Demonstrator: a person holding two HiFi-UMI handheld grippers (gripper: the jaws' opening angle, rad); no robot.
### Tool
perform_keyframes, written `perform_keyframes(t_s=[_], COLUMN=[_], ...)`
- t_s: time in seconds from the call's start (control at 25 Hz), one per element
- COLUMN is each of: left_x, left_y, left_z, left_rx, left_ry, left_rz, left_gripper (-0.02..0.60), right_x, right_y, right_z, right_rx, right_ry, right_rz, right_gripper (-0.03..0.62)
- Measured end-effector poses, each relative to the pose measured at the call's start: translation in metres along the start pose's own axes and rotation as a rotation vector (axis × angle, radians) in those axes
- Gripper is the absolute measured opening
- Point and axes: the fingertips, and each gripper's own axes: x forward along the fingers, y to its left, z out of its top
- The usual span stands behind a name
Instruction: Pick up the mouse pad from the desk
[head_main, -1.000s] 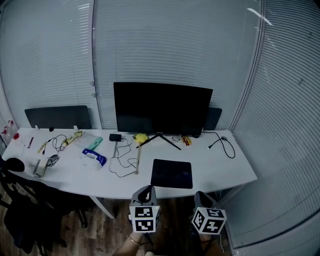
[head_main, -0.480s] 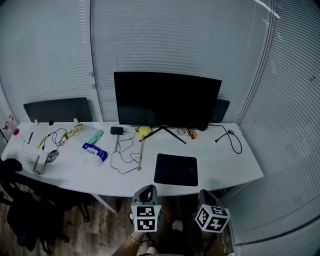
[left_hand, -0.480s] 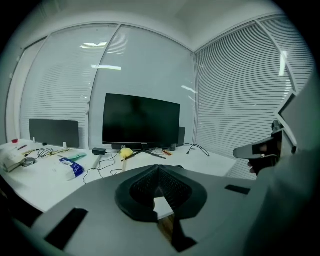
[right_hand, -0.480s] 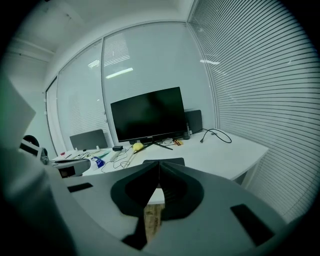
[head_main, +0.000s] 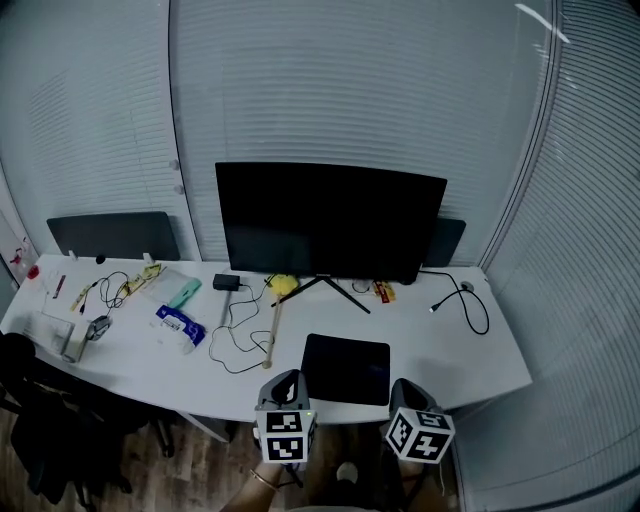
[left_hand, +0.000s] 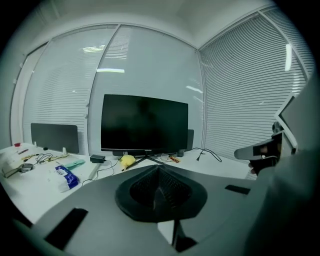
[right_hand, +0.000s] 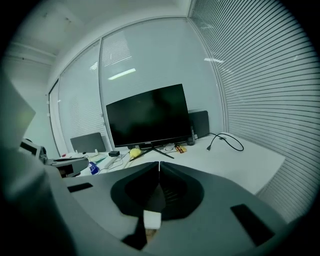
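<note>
Mouse pad (head_main: 346, 368) is found flat by the near edge of the desk (head_main: 450, 350), untouched. Left gripper (head_main: 287, 382) and right gripper (head_main: 405, 392) are held just short of it, both clenched empty. Jaws should be parted and the near edge pinched squarely.

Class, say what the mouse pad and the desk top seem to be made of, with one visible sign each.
Mouse pad: probably cloth-covered rubber, matte black; it lies thin and flat with no glare.
Desk top: likely white laminate, smooth; even colour, faint sheen.
</note>
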Motion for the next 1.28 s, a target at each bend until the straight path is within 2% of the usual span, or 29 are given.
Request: perform_keyframes(t_s=[0.52,0.88,1.28], left_x=[0.091,0.119,0.137], left_y=[-0.017,-0.012,0.006], left_z=[0.035,0.026,0.009], left_rx=[-0.01,-0.036,-0.068], left_ry=[0.025,0.076,0.114], left_rz=[0.081,0.145,0.112], left_gripper=[0.005,0.005,0.005], right_x=[0.093,0.139,0.152], right_y=[-0.05,-0.051,-0.049], right_z=[0.057,0.053,0.04], right_rx=[-0.031,-0.04,-0.036], right_ry=[0.039,0.095,0.12], right_rz=[0.077,0.139,0.088], right_gripper=[0.034,0.034,0.034])
